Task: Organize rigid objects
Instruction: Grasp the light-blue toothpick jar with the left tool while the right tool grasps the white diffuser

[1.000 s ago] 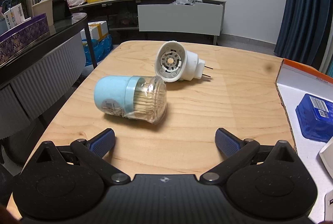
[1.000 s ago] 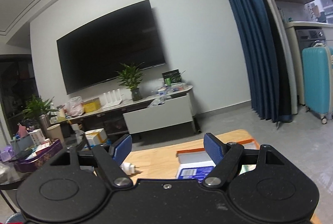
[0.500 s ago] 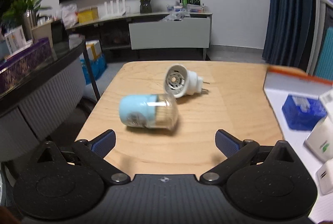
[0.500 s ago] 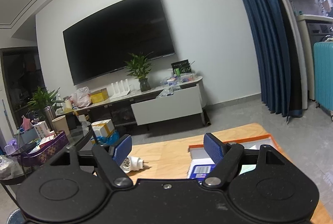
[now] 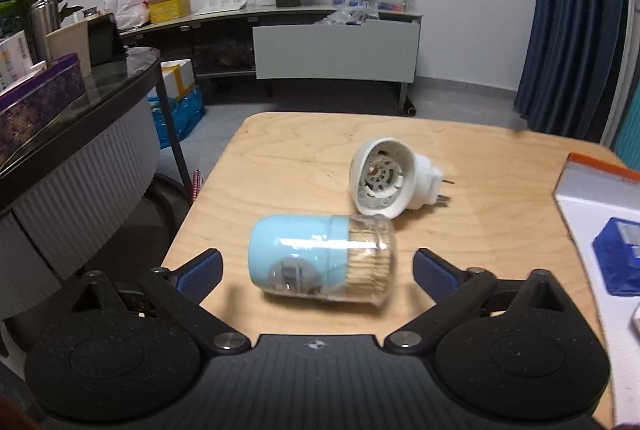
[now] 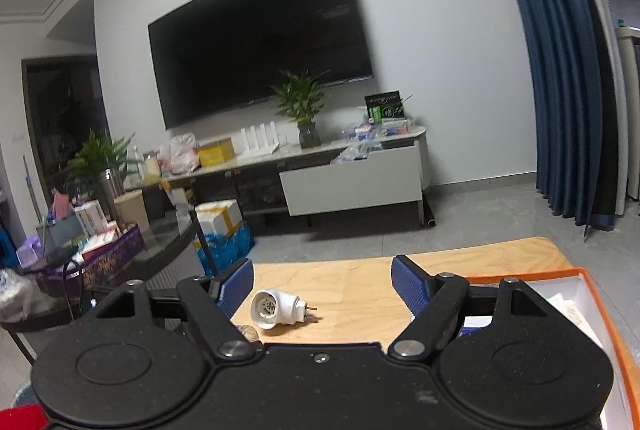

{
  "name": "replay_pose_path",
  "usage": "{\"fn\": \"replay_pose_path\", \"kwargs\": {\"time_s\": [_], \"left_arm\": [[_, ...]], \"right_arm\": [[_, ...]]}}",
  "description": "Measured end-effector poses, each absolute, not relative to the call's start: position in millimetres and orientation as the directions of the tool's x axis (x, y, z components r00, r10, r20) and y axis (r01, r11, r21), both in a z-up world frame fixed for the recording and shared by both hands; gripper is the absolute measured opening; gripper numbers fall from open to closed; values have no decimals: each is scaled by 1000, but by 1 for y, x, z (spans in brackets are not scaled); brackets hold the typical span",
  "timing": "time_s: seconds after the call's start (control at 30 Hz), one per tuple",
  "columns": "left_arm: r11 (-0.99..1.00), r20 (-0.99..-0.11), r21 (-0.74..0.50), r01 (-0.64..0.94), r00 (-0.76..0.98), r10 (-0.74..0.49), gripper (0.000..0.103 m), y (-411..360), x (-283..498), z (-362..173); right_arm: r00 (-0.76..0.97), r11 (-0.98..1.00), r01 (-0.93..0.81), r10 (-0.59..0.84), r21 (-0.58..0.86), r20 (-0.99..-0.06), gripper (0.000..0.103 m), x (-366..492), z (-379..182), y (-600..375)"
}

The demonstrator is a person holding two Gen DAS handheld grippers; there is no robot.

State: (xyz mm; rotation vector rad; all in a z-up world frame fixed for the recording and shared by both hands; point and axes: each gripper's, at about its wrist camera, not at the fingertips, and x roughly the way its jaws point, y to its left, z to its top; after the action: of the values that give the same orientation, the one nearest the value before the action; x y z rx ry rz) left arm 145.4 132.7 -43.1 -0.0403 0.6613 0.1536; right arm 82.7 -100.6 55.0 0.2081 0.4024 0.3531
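The left gripper (image 5: 316,270) is held wide apart around the jar (image 5: 322,260), which is laid on its side between the fingers, long axis crosswise, clear end pointing right. The right gripper (image 6: 322,284) is also spread apart, with nothing held.

A light wooden table (image 5: 304,154) with rounded far corners carries the things. Near its middle a toothpick jar (image 5: 322,260) with a pale blue body and clear cap lies on its side, cap to the right. Just beyond it, to the right, a white plug-in device (image 5: 390,182) lies tipped, its round open face toward the near left and its prongs pointing right. An orange-edged box (image 5: 592,190) sits at the table's right side
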Motion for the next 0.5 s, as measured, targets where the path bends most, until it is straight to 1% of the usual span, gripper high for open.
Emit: {"fn": "replay_pose_path", "kwargs": {"time_s": [0.07, 0.27, 0.4, 0.5], "left_arm": [[989, -621, -28, -144, 778, 96, 79, 141, 147, -45], [990, -613, -64, -129, 787, 63, 78, 155, 140, -46], [986, -599, -69, -149, 797, 78, 78, 168, 130, -38], [985, -587, -74, -156, 806, 83, 78, 176, 124, -33]], "right_arm": [[847, 919, -303, 382, 254, -371, 91, 97, 49, -92], [754, 889, -384, 458, 250, -470, 93, 151, 25, -55], [671, 865, -440, 495, 241, -553, 93, 192, 1, -23], [640, 856, -462, 502, 231, -582, 93, 214, -16, 1]]}}
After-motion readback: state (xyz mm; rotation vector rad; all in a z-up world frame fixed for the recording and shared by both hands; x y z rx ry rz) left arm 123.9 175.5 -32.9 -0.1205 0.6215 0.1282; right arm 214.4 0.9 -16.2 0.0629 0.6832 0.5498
